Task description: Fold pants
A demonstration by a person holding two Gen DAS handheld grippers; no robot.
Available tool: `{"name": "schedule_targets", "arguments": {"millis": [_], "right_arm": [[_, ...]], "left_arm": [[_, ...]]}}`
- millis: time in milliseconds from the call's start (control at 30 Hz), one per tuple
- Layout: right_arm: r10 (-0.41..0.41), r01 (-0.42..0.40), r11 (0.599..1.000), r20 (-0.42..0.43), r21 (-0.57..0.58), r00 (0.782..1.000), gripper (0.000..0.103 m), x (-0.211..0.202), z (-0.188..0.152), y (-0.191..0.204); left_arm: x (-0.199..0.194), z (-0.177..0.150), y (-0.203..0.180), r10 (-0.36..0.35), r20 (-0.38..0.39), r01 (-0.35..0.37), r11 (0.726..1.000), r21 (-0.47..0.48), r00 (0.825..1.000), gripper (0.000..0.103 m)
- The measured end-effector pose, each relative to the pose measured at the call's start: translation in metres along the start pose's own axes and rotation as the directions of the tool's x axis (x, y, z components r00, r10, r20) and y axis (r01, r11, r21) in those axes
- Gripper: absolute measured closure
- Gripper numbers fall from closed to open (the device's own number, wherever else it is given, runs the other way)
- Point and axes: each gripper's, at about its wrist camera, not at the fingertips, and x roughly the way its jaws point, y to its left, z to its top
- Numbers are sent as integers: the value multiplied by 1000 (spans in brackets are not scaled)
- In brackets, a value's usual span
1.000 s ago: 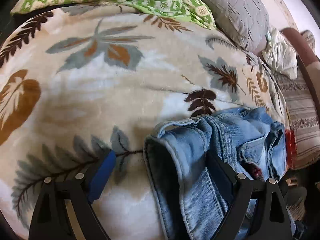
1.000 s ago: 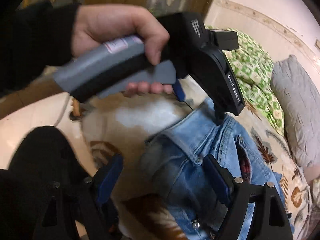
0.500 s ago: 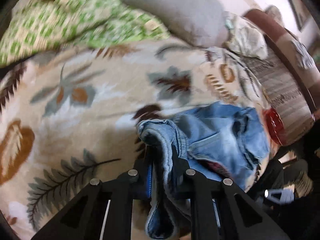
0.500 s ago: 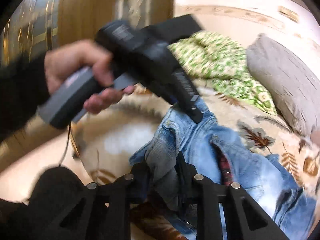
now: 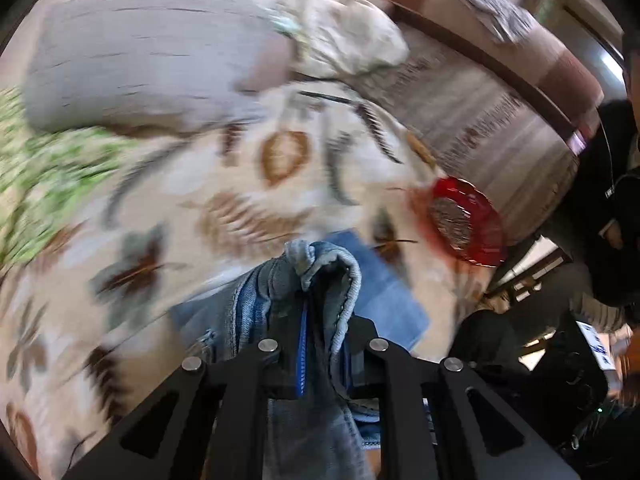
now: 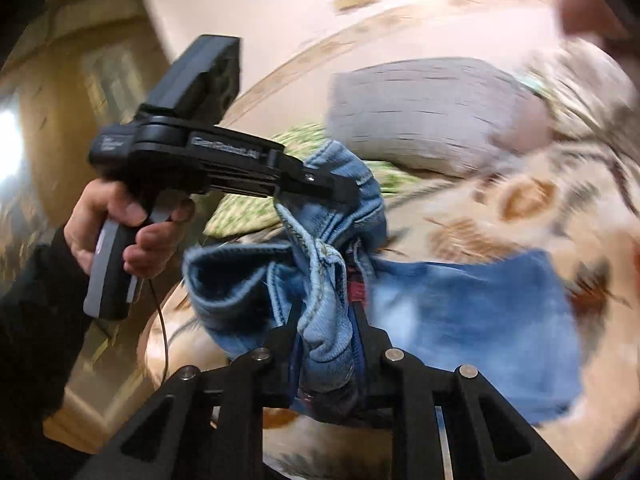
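The light blue denim pants [image 5: 316, 280] are bunched at the waistband between the fingers of my left gripper [image 5: 320, 344], which is shut on them above the leaf-patterned blanket [image 5: 224, 184]. My right gripper [image 6: 326, 344] is shut on another part of the waistband [image 6: 324, 312]. In the right wrist view the left gripper [image 6: 344, 194] shows from the side, held in a hand, with its tips in the raised denim. The rest of the pants [image 6: 480, 308] trails down to the blanket. Both views are motion-blurred.
A grey pillow [image 5: 152, 52] and a green patterned cover [image 5: 44, 184] lie at the bed's head. A red dish [image 5: 466, 220] sits at the bed's edge beside a striped, brown-topped couch [image 5: 480, 100]. A person in dark clothes [image 5: 616, 200] is at the right.
Both grippers closed on the waistband, then lifted it off the blanket. Both views have swung toward the grey pillow and the couch.
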Motion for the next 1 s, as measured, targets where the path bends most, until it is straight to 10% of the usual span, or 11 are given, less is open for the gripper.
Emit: {"name": "schedule_targets", "arguments": {"millis": [400, 533, 600, 767, 1000], "right_arm": [[-121, 171, 897, -147, 407, 982, 77, -2, -32, -158], [-115, 169, 913, -163, 372, 980, 57, -12, -24, -155], [-171, 214, 915, -153, 343, 973, 15, -28, -22, -149], [-211, 219, 919, -62, 328, 976, 11, -68, -17, -138], [-66, 68, 942, -19, 330, 998, 11, -62, 4, -121]], "left_arm": [[186, 41, -40, -27, -265, 8, 997, -71, 964, 90], [143, 43, -45, -94, -170, 81, 993, -85, 981, 44], [109, 43, -46, -75, -85, 70, 996, -59, 994, 14], [47, 31, -19, 16, -4, -16, 997, -71, 1000, 12], [-2, -48, -4, 61, -8, -61, 998, 3, 998, 12]]}}
